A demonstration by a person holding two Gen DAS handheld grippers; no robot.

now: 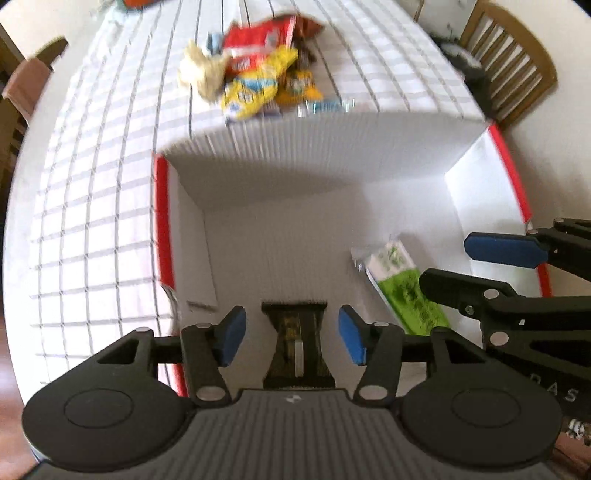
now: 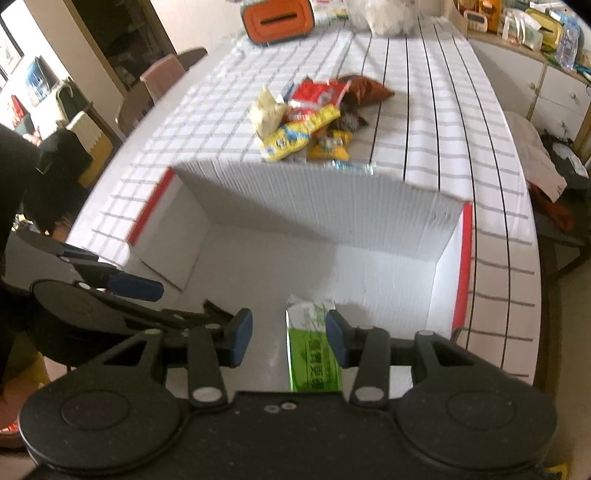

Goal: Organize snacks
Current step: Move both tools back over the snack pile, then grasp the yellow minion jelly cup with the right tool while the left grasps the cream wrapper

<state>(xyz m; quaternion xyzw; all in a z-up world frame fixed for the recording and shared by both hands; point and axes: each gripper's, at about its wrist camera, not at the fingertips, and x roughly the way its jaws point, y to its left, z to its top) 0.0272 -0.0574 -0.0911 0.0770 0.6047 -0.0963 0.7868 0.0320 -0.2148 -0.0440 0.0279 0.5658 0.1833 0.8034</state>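
A white box with red edges (image 1: 280, 155) (image 2: 317, 206) stands open on the checked tablecloth. My left gripper (image 1: 291, 336) is open over the box, with a dark snack packet (image 1: 295, 343) lying on the box floor between its fingers. My right gripper (image 2: 290, 338) is open over a green and white snack packet (image 2: 314, 350) on the box floor, also in the left wrist view (image 1: 402, 284). The right gripper's fingers (image 1: 502, 251) show at the right of the left wrist view. A pile of snack packets (image 1: 258, 74) (image 2: 310, 118) lies on the table beyond the box.
An orange container (image 2: 277, 18) and a white bag (image 2: 384, 14) stand at the table's far end. Chairs stand on the left (image 2: 162, 77) and right (image 1: 513, 62). A cabinet with clutter (image 2: 524, 44) is at the far right.
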